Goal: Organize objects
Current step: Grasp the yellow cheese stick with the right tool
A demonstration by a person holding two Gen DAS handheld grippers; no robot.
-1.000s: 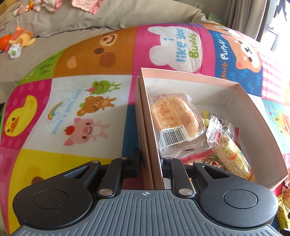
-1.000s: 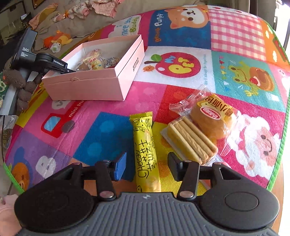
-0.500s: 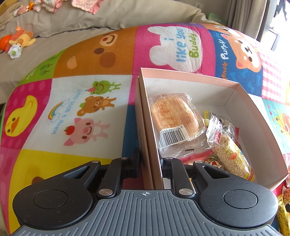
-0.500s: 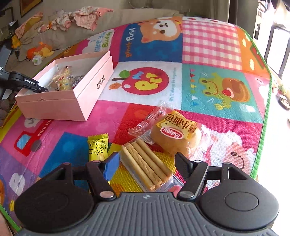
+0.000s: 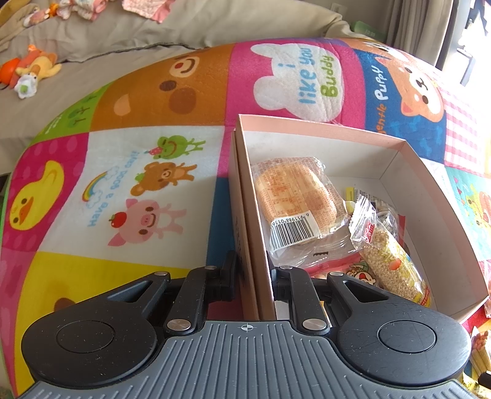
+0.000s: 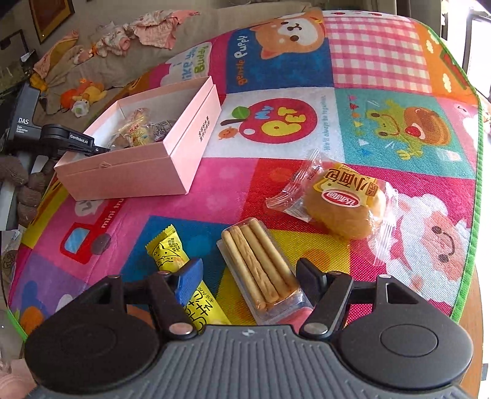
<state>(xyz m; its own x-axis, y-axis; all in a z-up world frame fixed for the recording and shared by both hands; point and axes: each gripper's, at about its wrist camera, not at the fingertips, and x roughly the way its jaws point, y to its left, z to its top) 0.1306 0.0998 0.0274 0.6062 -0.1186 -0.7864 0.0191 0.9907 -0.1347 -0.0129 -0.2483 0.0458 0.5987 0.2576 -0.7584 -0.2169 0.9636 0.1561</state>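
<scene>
My left gripper (image 5: 253,276) is shut on the near wall of the open pink box (image 5: 322,129), one finger outside and one inside. The box holds a wrapped bun (image 5: 294,196), a cereal bar (image 5: 392,264) and other snacks. In the right wrist view the pink box (image 6: 147,172) stands at the back left, with the left gripper (image 6: 92,149) on its far end. My right gripper (image 6: 248,276) is open low over the mat, around a clear pack of biscuit sticks (image 6: 260,267) without pressing it. A yellow cheese bar (image 6: 167,251) lies under its left finger. A wrapped bun (image 6: 343,208) lies ahead to the right.
Everything lies on a colourful cartoon play mat (image 6: 276,122) whose green edge (image 6: 469,245) runs close on the right. Behind the mat is a beige sofa (image 5: 153,30) with plush toys (image 5: 30,70) and clothes (image 6: 153,27).
My right gripper has shifted right, from over the yellow cheese bar to around the biscuit stick pack, and its jaws have widened. The left gripper and the box have not moved.
</scene>
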